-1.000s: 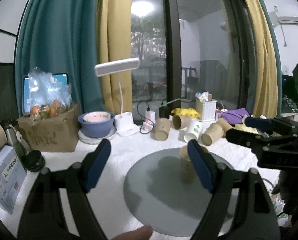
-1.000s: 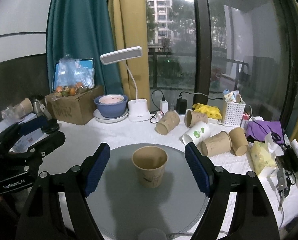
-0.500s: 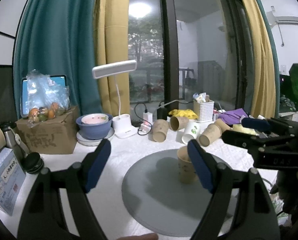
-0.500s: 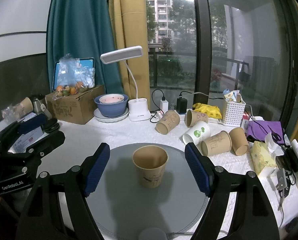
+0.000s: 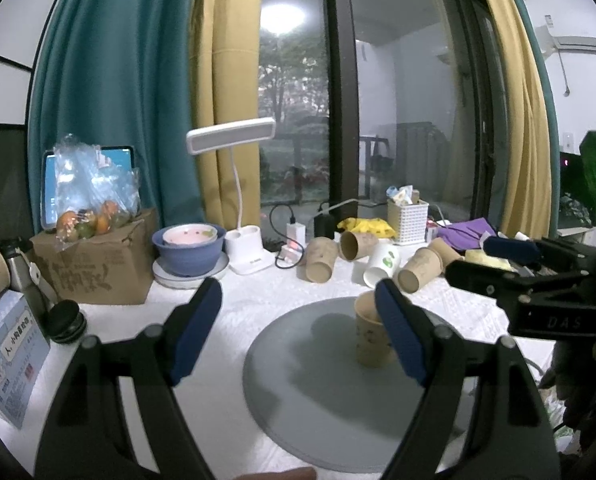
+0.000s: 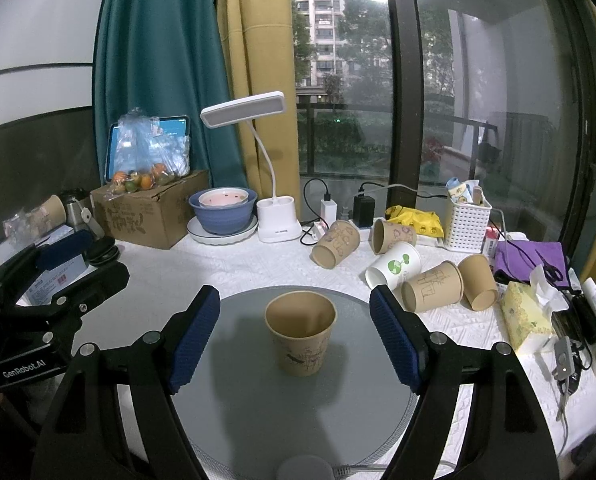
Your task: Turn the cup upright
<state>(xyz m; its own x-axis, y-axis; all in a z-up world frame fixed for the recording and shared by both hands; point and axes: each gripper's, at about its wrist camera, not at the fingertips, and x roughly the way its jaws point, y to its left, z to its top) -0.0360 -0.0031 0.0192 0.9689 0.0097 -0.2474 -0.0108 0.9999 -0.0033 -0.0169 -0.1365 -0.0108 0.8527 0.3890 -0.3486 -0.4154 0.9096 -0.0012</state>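
Fingers (image 6: 193, 336) of the right gripper (image 6: 293, 338) gape wide around the upright cup (image 6: 301, 334) mid-desk on the grey disc (image 6: 257, 412); left gripper (image 5: 298, 330) equally wide. Any careless sweep could topple it.

We see both views dim and cool, lit mostly from a ceiling light whose glare reflects in the window glass (image 5: 281, 20), bright and blown out. The cup (image 6: 300, 332) casts a soft shadow to the left on the grey round mat (image 6: 257, 420). Straight lines such as the curtains (image 6: 157, 80) bow strongly toward the dark round edges. A green lamp flares at the left view's right edge. Focus is fairly sharp, with slight noise.
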